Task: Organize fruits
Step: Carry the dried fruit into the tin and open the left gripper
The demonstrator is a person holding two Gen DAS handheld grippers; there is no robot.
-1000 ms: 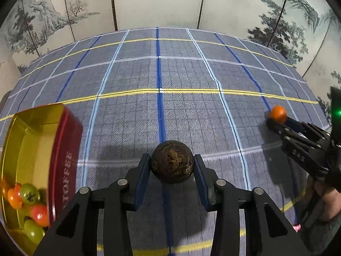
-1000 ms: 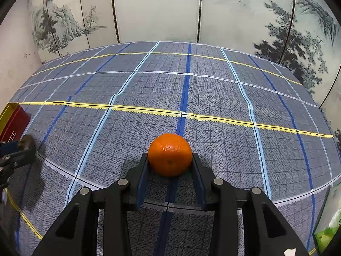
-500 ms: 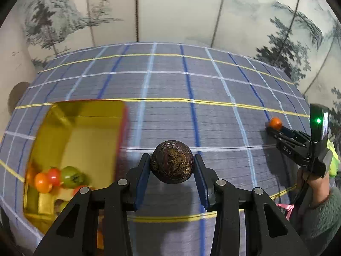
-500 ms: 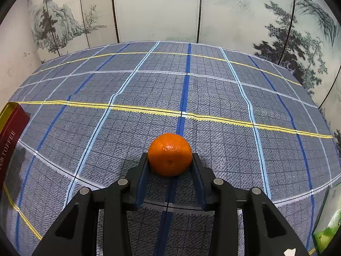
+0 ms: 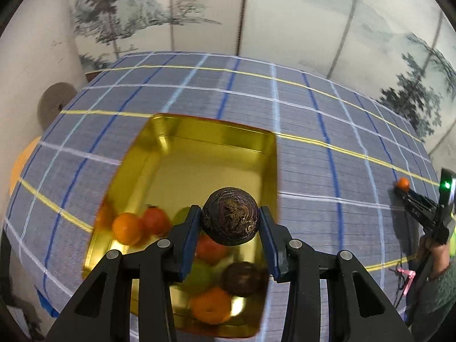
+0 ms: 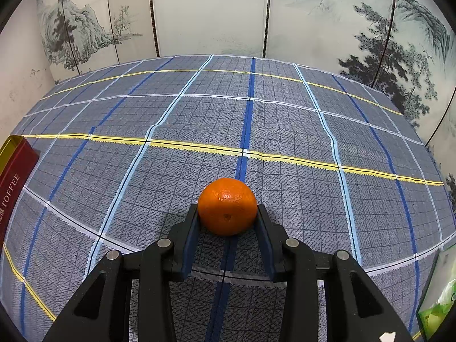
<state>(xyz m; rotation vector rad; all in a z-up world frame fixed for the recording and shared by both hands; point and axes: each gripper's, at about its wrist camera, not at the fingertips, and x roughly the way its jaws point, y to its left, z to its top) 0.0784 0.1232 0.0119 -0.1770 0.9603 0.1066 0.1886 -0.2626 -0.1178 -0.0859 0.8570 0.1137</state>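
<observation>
My left gripper [image 5: 230, 221] is shut on a dark brown round fruit [image 5: 229, 219] and holds it above the near half of an open gold tin [image 5: 199, 148]. Several orange, red, green and dark fruits [image 5: 211, 307] lie in the tin's near end. My right gripper [image 6: 227, 219] is shut on an orange [image 6: 227, 206] just above the plaid cloth. In the left wrist view the right gripper [image 5: 413, 199] with its orange [image 5: 403, 183] shows far right. The tin's red side [image 6: 14, 182], lettered TOFFEE, shows at the left edge of the right wrist view.
A blue plaid cloth [image 6: 285, 119] covers the table. Painted screen panels [image 6: 208, 11] stand behind it. A green packet [image 6: 439, 307] lies at the near right corner. A grey roll [image 5: 54, 105] sits off the table's left edge.
My left gripper has swung left with the dark fruit, from over the cloth to above the tin. My right gripper has held still with the orange.
</observation>
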